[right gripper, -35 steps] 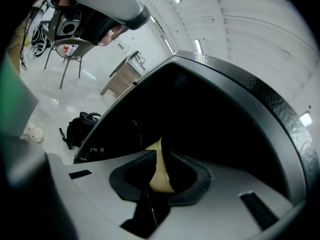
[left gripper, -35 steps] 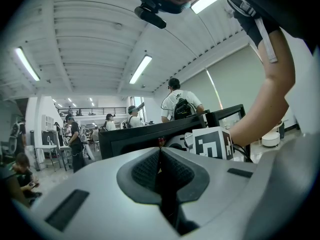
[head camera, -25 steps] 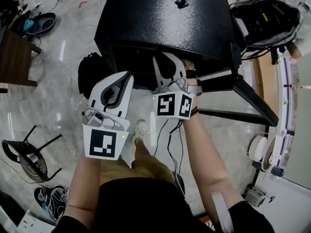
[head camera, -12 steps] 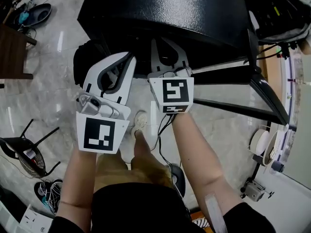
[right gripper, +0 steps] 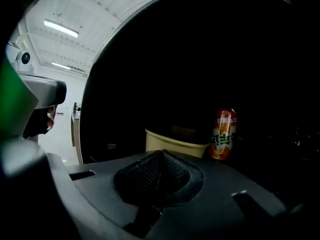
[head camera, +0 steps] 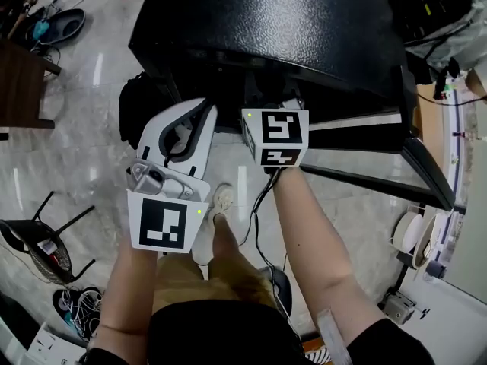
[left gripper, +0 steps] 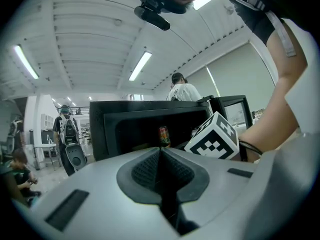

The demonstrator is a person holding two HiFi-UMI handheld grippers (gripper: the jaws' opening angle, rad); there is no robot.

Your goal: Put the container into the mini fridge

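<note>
The black mini fridge (head camera: 281, 21) stands open in front of me, seen from above in the head view. In the right gripper view a pale yellow container (right gripper: 175, 140) sits inside the dark fridge beside an orange drink can (right gripper: 223, 134). My right gripper (right gripper: 161, 154) is shut with nothing in it, just short of the container. Only its marker cube (head camera: 275, 135) shows in the head view, at the fridge opening. My left gripper (head camera: 199, 109) hangs left of it, outside the fridge, and is shut and empty (left gripper: 160, 151). From there the can (left gripper: 164, 136) shows too.
The fridge door (head camera: 411, 166) stands open to the right. A black bag (head camera: 141, 105) lies on the floor left of the fridge. A chair (head camera: 38, 242), a wooden table (head camera: 23, 82) and floor cables (head camera: 262, 219) are around my shoe (head camera: 221, 200). People (left gripper: 182, 89) stand beyond.
The right gripper's white jaws, visible a second ago, have gone in under the fridge top, so only its cube shows. The left gripper has stayed about where it was.
</note>
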